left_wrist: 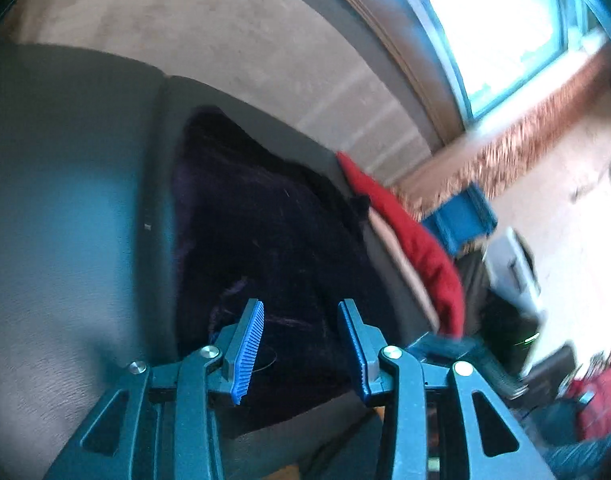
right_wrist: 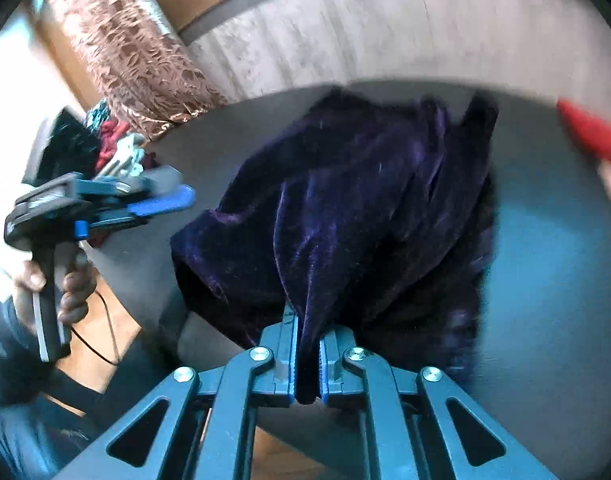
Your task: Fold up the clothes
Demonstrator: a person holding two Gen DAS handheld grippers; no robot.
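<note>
A dark purple velvet garment [right_wrist: 365, 200] lies crumpled on a grey table [right_wrist: 553, 240]. My right gripper [right_wrist: 307, 328] is shut on a fold of its near edge and holds it bunched between the blue pads. In the left wrist view the same garment [left_wrist: 265, 240] looks almost black. My left gripper [left_wrist: 301, 316] is open and empty, just above the garment's near part. It also shows in the right wrist view [right_wrist: 177, 200], held in a hand to the left of the garment, off the table's edge.
A red cloth [left_wrist: 409, 240] lies on the table's far side, beyond the garment; it also shows in the right wrist view [right_wrist: 593, 136]. A blue box [left_wrist: 461, 220], a patterned curtain [right_wrist: 137, 52] and a pile of clothes [right_wrist: 113, 140] stand beyond the table.
</note>
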